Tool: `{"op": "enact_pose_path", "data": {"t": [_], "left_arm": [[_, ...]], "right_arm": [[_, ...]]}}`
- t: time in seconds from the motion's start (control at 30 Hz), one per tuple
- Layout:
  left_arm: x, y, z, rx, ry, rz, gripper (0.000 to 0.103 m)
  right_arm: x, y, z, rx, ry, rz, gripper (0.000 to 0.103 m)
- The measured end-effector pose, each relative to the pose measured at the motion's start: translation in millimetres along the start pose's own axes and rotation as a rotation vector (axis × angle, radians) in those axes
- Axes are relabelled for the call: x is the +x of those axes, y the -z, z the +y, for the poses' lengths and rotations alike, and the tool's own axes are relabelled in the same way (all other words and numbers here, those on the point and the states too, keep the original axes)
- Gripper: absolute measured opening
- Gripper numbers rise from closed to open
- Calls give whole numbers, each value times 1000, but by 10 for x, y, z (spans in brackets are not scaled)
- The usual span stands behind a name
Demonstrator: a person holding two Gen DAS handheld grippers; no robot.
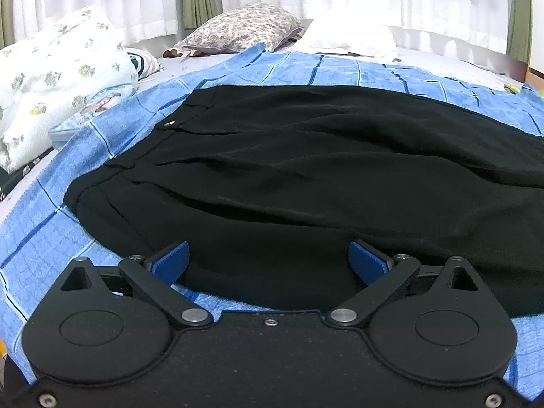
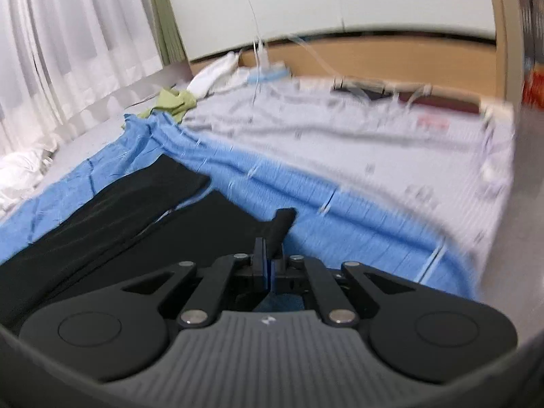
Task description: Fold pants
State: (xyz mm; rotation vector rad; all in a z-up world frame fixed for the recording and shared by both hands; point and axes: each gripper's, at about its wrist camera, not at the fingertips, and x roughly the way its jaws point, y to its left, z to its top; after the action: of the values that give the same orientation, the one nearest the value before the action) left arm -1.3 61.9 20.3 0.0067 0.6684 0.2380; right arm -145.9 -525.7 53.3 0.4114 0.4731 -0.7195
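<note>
Black pants (image 1: 306, 156) lie spread on a blue checked sheet (image 1: 374, 68), waistband to the left. My left gripper (image 1: 268, 261) is open, its blue pads (image 1: 171, 260) on either side of the near edge of the pants, holding nothing. In the right wrist view the pants (image 2: 112, 217) show their two legs running up to the left. My right gripper (image 2: 268, 255) is shut on a corner of the black fabric at the leg end, a tuft (image 2: 282, 224) sticking out past the fingers. That view is motion-blurred.
A floral pillow (image 1: 244, 27), a white flowered quilt (image 1: 51, 78) and white cloth (image 1: 346, 37) lie at the back of the bed by white curtains. In the right wrist view a green cloth (image 2: 173, 102), a grey sheet (image 2: 357, 136) and a wooden bed frame (image 2: 391, 61) show.
</note>
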Motion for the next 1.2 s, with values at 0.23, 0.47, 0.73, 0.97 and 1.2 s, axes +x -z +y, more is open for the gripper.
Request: {"op": "enact_pose_path", "data": {"t": [0.23, 0.47, 0.73, 0.97, 1.2], "left_arm": [[-55, -66, 15, 18, 5, -26, 103], [-39, -115, 52, 32, 13, -15, 103], [99, -833, 246, -90, 139, 24, 103], [566, -1652, 284, -186, 118, 57, 103], [964, -2141, 150, -187, 76, 67, 103]], "right_arm": [[263, -11, -187, 13, 126, 97, 7], [62, -86, 45, -123, 168, 45, 67], [-212, -371, 657, -125, -37, 45, 85], [-9, -609, 1440, -42, -137, 86, 91], [348, -602, 2234, -95, -166, 154, 92]]}}
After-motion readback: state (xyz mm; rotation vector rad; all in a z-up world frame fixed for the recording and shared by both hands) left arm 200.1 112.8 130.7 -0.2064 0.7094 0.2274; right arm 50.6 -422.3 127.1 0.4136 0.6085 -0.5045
